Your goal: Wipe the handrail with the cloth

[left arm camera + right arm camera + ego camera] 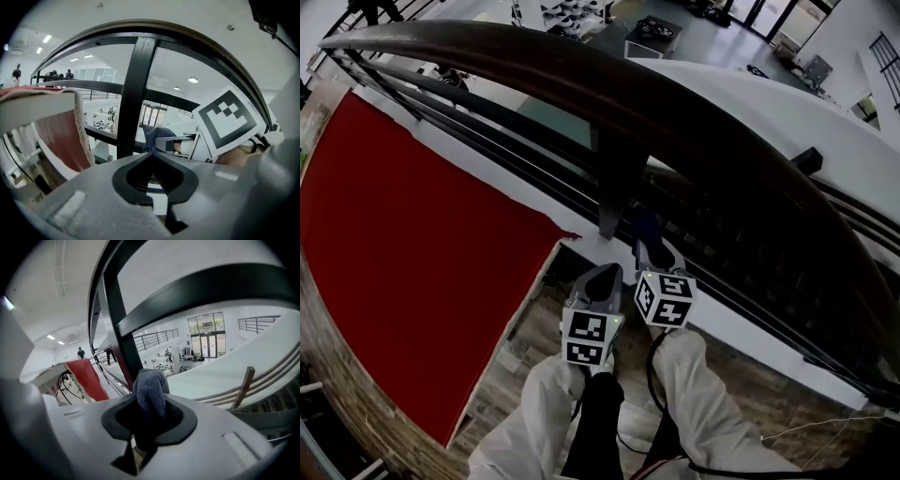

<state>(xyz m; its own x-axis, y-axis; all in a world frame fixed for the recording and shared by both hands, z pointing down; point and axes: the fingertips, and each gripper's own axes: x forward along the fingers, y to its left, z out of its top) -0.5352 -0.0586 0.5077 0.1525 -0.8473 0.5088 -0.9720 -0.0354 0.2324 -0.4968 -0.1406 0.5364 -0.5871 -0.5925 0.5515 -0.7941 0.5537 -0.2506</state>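
Grey cloth (pixel 151 386) half-hidden in right gripper (pixel 149 405)

- No word, brand, number or sign is legible in any of my three views.
- Left marker cube (pixel 592 337), on my left gripper (pixel 603 274): black-and-white square patterns on the faces I can see. They are coded blocks only, with no letters or digits.
- Right marker cube (pixel 666 300), on my right gripper (pixel 649 246): the same kind of pattern. One face fills much of the left gripper view and still shows only black squares on white.
- Far background, indoor hall: any print there is too small and blurred to read.
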